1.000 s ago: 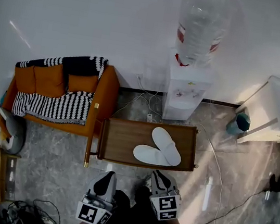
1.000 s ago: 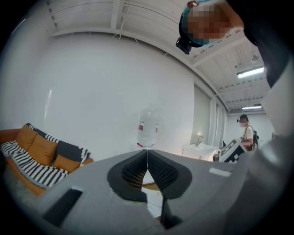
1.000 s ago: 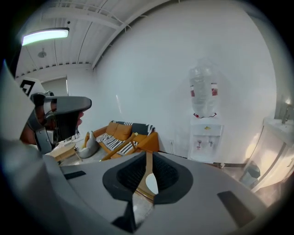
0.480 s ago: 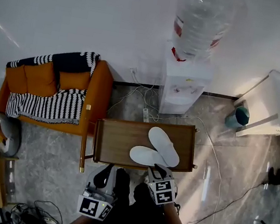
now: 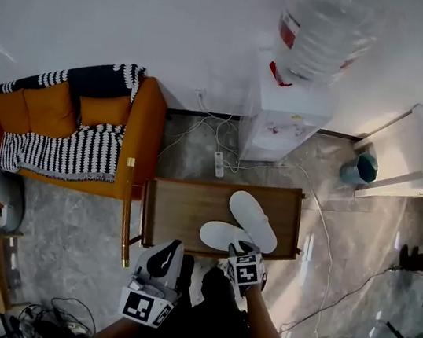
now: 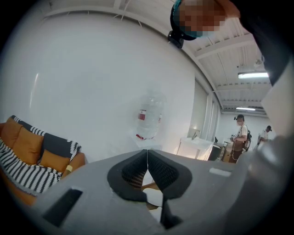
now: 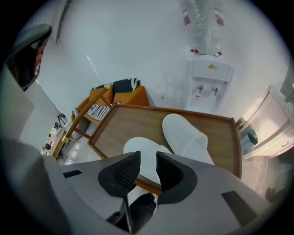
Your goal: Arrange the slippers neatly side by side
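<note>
Two white slippers lie on a low wooden table [image 5: 181,209]. One slipper [image 5: 253,219] lies slanted toward the far right; the other slipper [image 5: 221,235] lies crosswise near the front edge, its end touching the first. My right gripper [image 5: 240,248] hovers at the table's front edge just above the near slipper [image 7: 140,153], its jaws opening with nothing between them; the far slipper [image 7: 186,137] shows beyond. My left gripper [image 5: 165,258] hangs lower left of the table, over the floor, shut and empty, its tip [image 6: 147,161] pointing toward the wall.
An orange sofa [image 5: 61,113] with a striped blanket stands left of the table. A water dispenser [image 5: 287,120] stands behind it against the wall, cables on the floor around. A white sink cabinet [image 5: 412,160] is at the right. People stand in the far room.
My right gripper has moved forward to the table's front edge over the near slipper and its jaws have parted. The left gripper stayed low beside me, shut.
</note>
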